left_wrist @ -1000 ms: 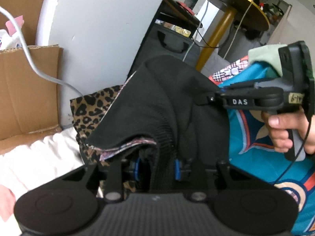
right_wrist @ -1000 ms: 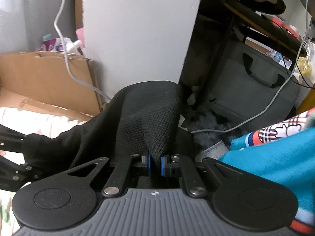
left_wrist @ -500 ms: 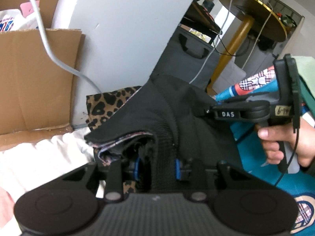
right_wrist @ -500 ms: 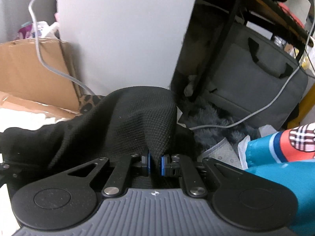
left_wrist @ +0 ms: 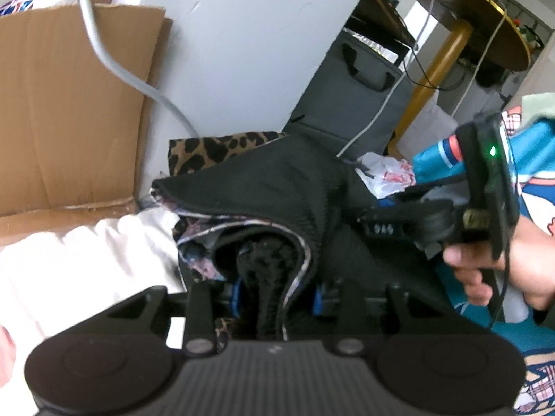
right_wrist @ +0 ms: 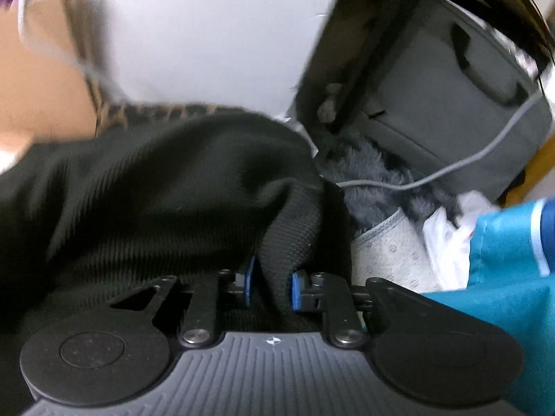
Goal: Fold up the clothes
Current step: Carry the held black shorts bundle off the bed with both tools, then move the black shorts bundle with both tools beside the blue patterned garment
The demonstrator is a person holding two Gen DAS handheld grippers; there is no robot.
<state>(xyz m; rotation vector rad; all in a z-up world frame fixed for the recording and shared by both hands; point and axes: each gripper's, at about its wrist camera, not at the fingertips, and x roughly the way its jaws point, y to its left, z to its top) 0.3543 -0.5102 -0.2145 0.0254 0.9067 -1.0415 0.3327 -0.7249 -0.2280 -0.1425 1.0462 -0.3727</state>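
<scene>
A black waffle-knit garment (left_wrist: 277, 187) fills the lower middle of the left wrist view, its long axis running from lower left to upper right, a pale-lined hem curling open toward the camera. The left gripper (left_wrist: 277, 298) has its blue pads set wide, with bunched black fabric lying between them; a firm pinch cannot be told. In the right wrist view the right gripper (right_wrist: 269, 282) has its jaws partly parted around a thick fold of the same cloth (right_wrist: 156, 187), which stretches toward the left edge. A leopard-print cloth (left_wrist: 215, 149) lies behind it, a teal printed fabric (right_wrist: 510, 253) at right.
</scene>
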